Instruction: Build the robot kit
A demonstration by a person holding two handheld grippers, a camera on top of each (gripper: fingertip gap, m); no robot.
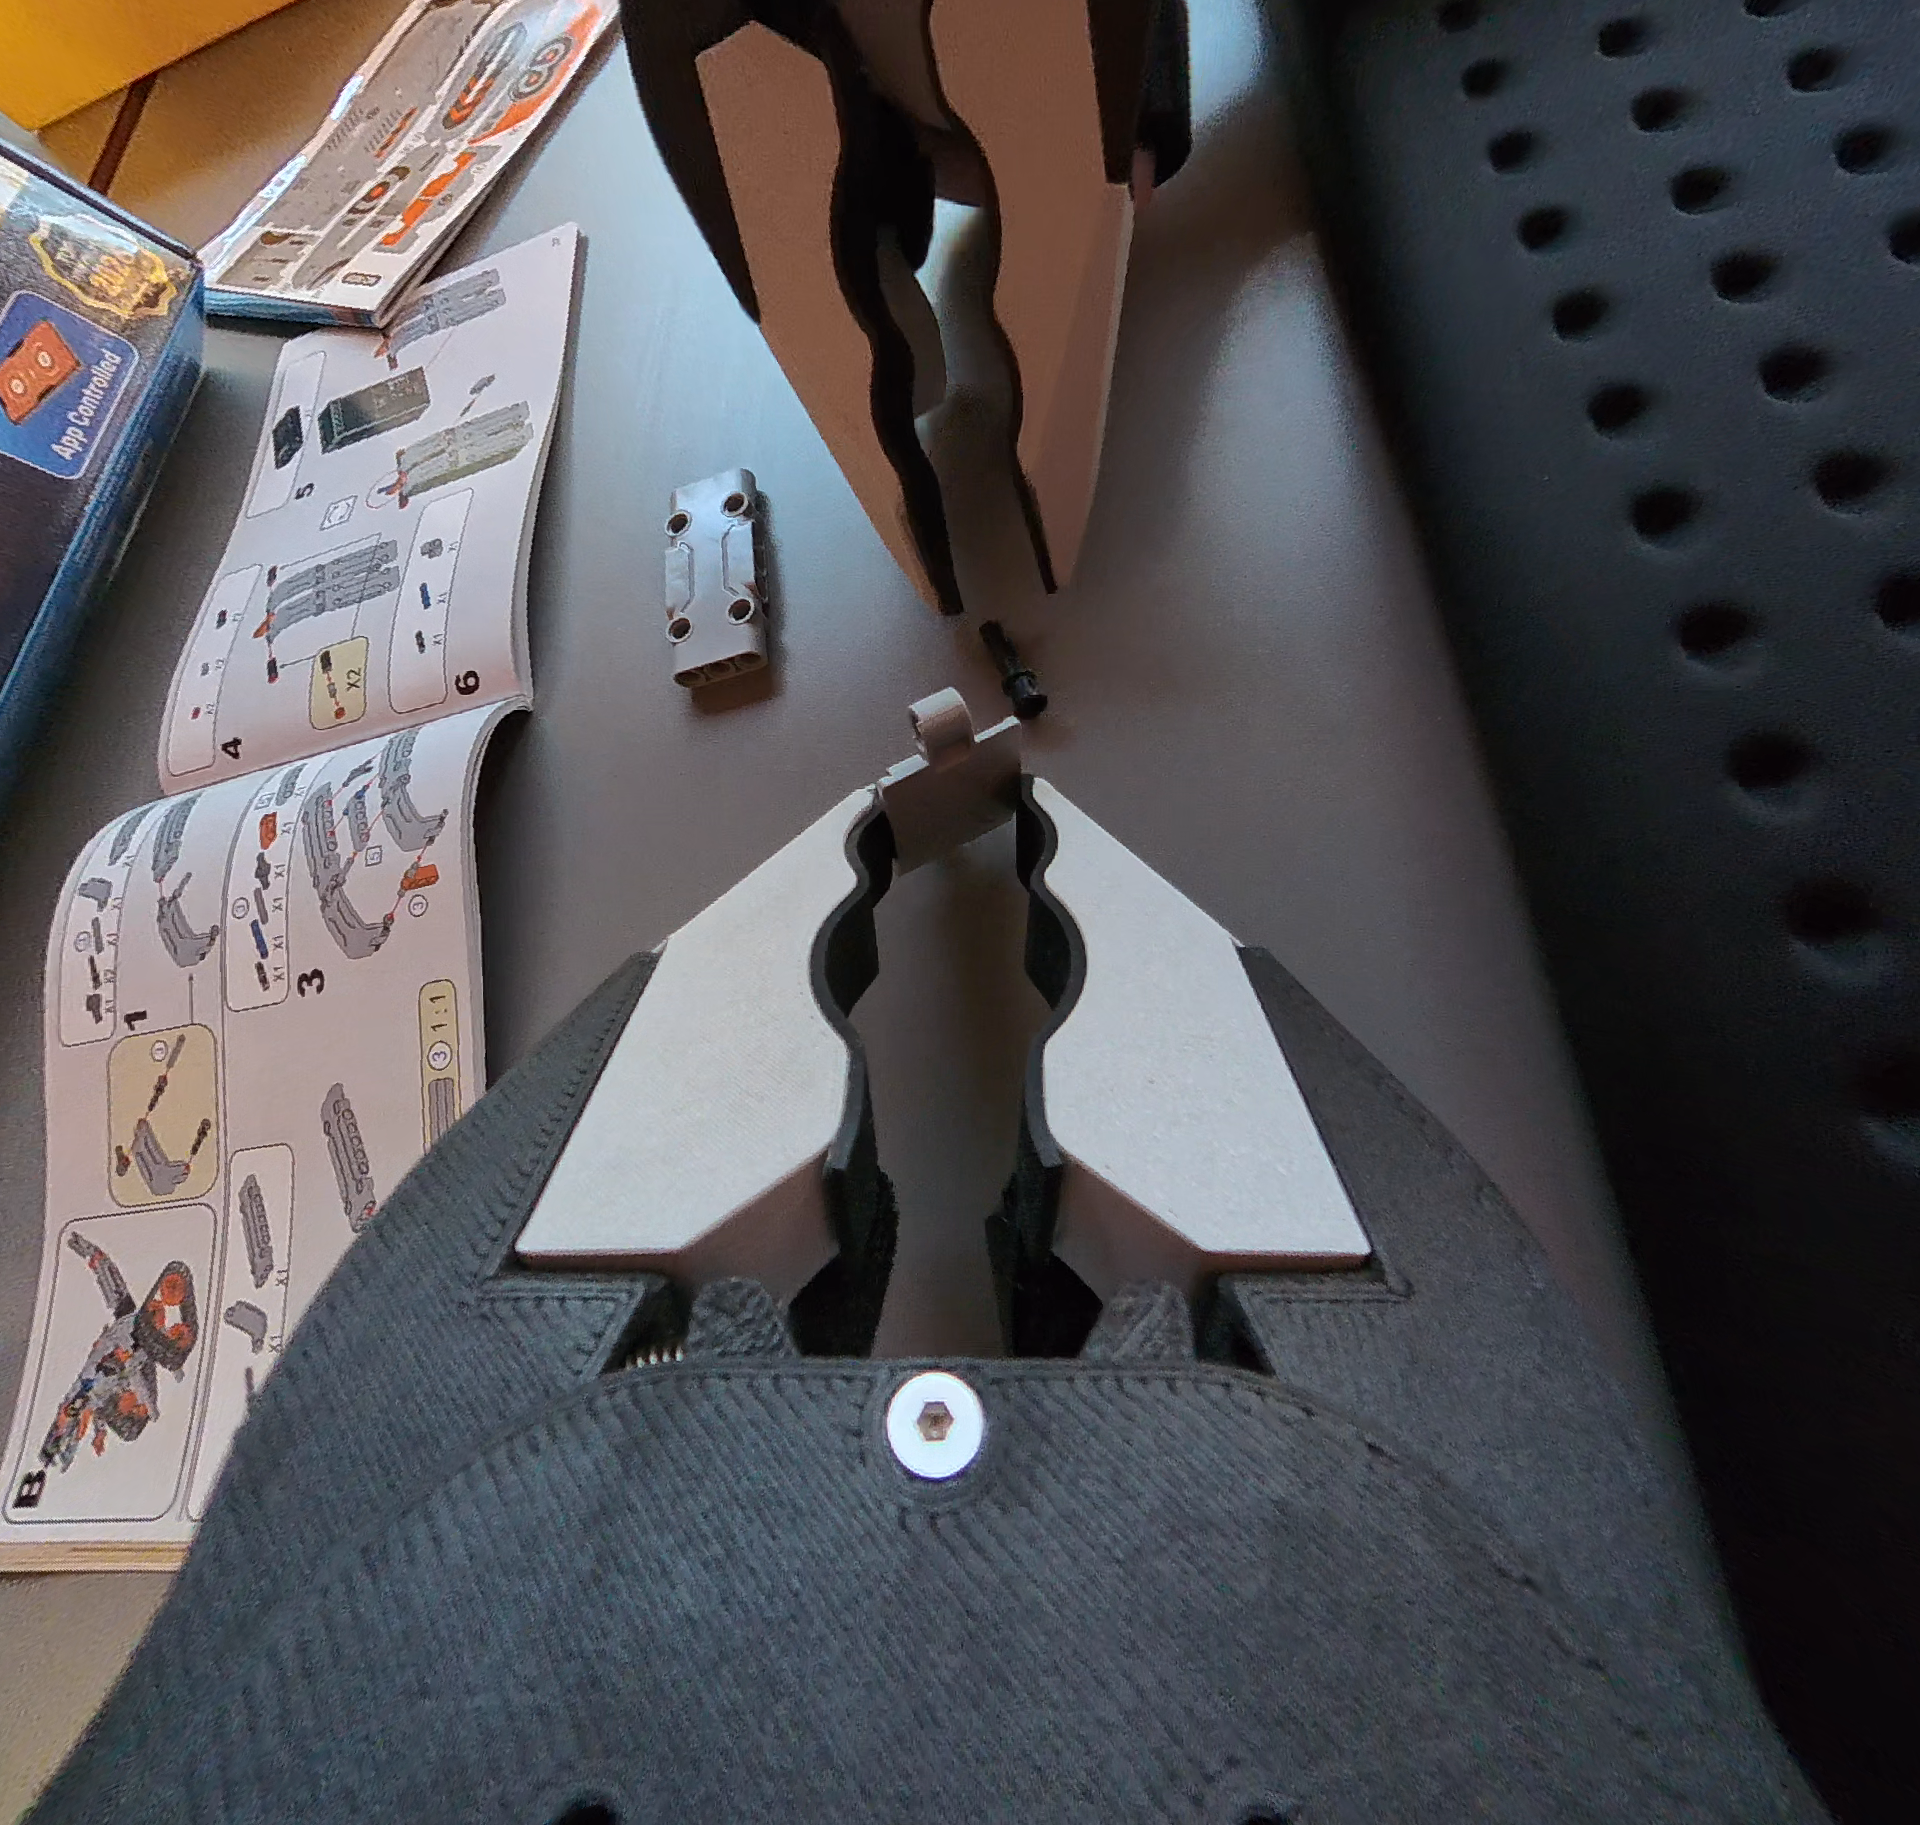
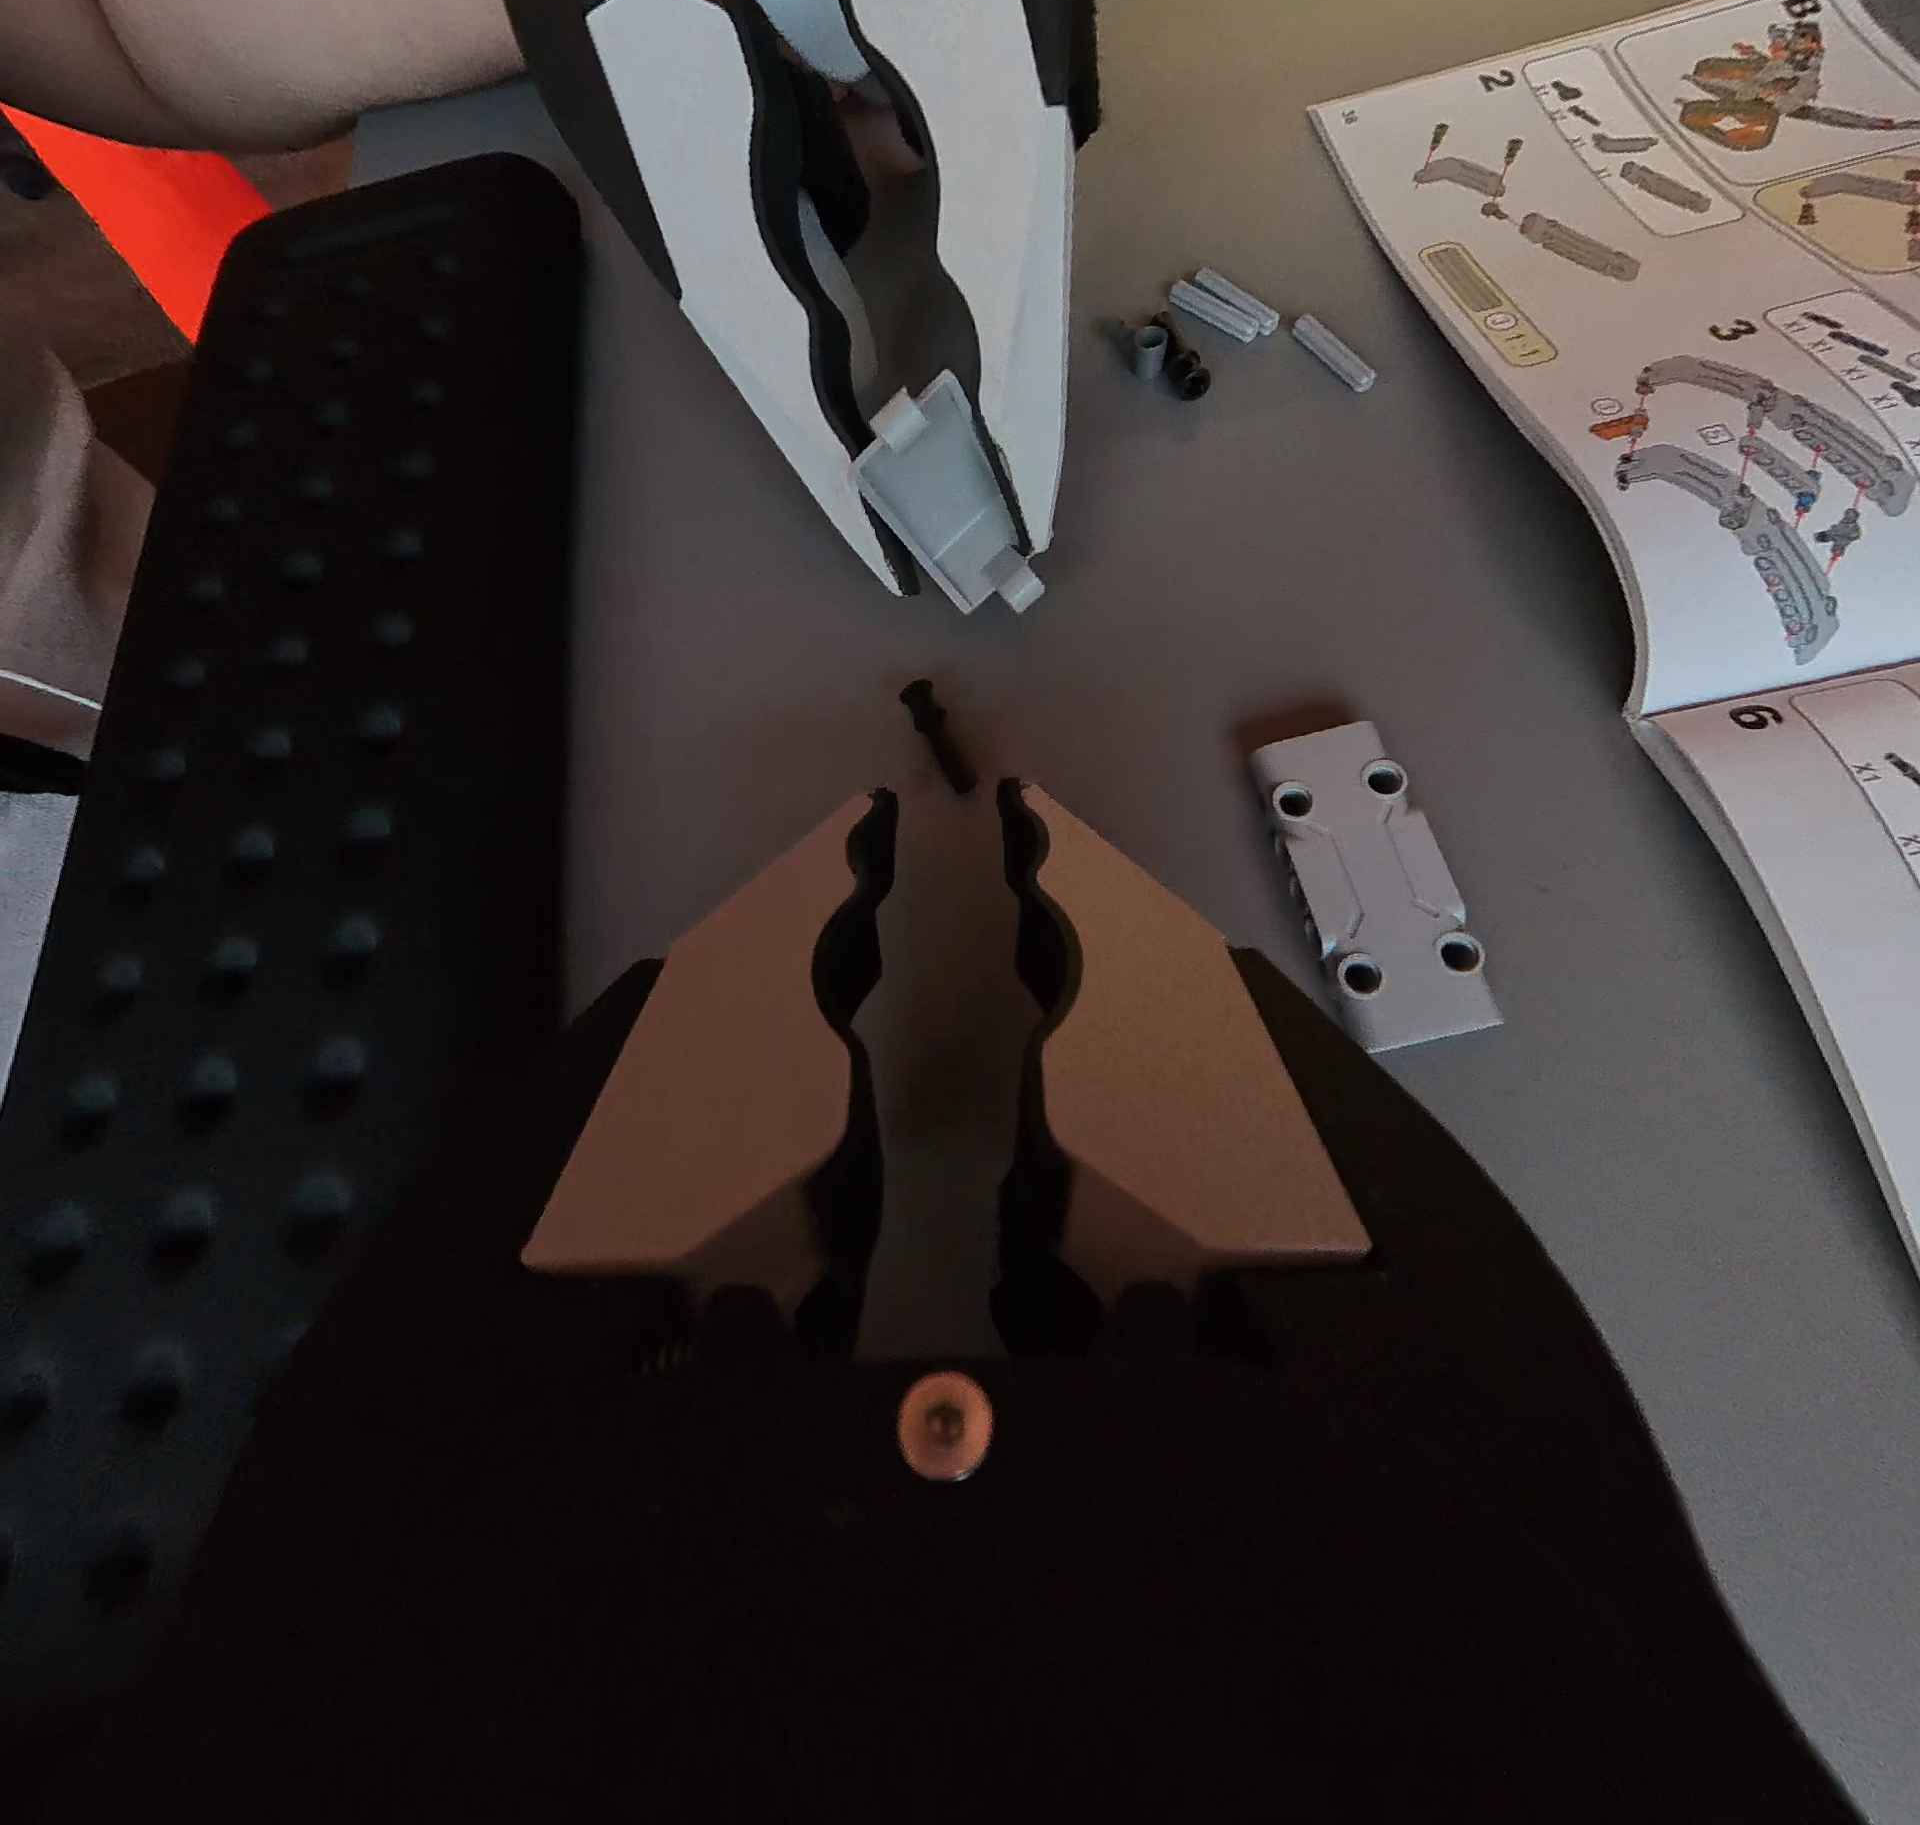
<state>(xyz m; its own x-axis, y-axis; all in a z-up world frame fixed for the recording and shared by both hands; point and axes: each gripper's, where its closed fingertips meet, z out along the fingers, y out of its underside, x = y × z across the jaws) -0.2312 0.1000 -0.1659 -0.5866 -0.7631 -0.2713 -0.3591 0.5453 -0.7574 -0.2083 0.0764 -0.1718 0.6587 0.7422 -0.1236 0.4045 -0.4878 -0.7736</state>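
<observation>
My left gripper [image 1: 951, 801] is shut on a flat grey panel piece [image 1: 951, 788] with a small round lug at its far end. It holds the piece just above the dark table. In the right wrist view the left gripper [image 2: 961, 570] comes in from the top with the panel [image 2: 935, 508] between its tips. My right gripper [image 2: 943, 793] is slightly open and empty. A small black pin [image 2: 935, 736] lies on the table just in front of its tips. In the left wrist view the right gripper [image 1: 997, 596] points down at the pin [image 1: 1013, 669], close to the panel's lug.
A grey block with round holes [image 1: 717, 586] [image 2: 1371, 902] lies beside the grippers. An open instruction booklet [image 1: 343, 632] [image 2: 1714, 321], a blue box [image 1: 83, 425], a leaflet [image 1: 416, 144], and small grey and black parts [image 2: 1226, 331] lie about. A black studded tray [image 1: 1662, 528] [image 2: 260, 736] borders one side. My hands' fingertips stand some 4 centimeters from each other.
</observation>
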